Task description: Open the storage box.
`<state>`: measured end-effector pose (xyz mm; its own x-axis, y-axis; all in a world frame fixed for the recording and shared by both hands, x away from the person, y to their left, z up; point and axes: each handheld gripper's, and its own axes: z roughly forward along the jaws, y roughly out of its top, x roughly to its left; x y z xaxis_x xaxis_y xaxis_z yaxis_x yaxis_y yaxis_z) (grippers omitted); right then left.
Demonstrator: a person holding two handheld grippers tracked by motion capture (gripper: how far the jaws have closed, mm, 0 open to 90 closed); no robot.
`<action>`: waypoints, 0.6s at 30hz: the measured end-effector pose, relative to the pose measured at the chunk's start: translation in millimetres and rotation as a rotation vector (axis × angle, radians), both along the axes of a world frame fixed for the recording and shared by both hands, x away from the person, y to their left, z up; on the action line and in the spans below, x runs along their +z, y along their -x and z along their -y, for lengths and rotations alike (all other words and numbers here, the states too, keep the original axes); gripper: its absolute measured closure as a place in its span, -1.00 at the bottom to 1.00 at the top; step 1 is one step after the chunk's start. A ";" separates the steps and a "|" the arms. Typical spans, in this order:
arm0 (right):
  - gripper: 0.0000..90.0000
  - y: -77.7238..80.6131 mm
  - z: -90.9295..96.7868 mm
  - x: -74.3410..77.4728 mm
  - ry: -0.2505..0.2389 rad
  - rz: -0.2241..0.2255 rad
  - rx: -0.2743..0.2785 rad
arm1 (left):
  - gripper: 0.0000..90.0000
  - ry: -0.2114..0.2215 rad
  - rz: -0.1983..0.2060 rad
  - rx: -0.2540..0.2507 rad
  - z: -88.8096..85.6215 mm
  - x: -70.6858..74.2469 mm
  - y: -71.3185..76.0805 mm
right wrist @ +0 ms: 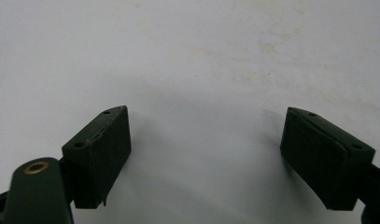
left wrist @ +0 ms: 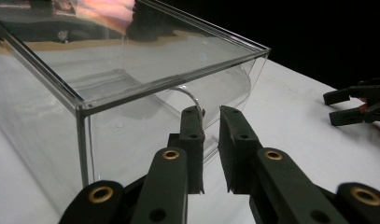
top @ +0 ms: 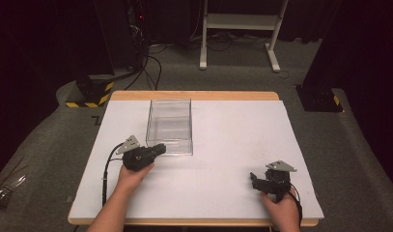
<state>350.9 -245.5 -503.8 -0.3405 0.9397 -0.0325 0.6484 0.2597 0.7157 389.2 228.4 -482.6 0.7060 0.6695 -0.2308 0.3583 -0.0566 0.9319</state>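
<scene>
Clear, rectangular, open-topped plastic box [top: 169,125] sits on the white tabletop [top: 223,159], left of centre, long side running away from the person. Box looks empty.

Left gripper [top: 158,149], held in the person's left hand [top: 133,176], is at the box's near wall, close to its near-left corner. In the left gripper view its two black jaws stand nearly together, w/ a narrow gap, and the thin clear wall of the box [left wrist: 145,116] runs up into that gap: jaws closed on the wall, one inside the box, one outside. A curved cut-out in that wall shows just above the jaw tips. Grey three-cornered plate [top: 129,144] tops the gripper; black cable [top: 107,169] trails back along the forearm.

Right gripper [top: 254,180], in the right hand [top: 281,208], rests low near the tabletop's near-right corner, well apart from the box. Right gripper view: jaws wide open, nothing between them, bare white tabletop [right wrist: 201,70] beneath. That same gripper [left wrist: 339,107] also appears far right in the left gripper view, jaws apart.

Beyond the tabletop: grey carpet floor [top: 232,72], white metal frame legs [top: 237,21].
</scene>
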 end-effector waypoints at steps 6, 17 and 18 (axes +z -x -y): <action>-0.63 0.1 0.0 0.1 0.000 -0.001 0.001 | 0.79 0.005 -0.001 -0.005 -0.7 -0.2 3.1; -0.63 0.2 0.0 0.2 0.001 -0.002 0.001 | 0.81 0.021 0.000 -0.008 -1.9 -1.5 9.6; -0.63 0.2 0.0 0.2 0.001 -0.002 0.002 | 0.81 0.019 0.001 -0.009 -1.9 -1.3 9.9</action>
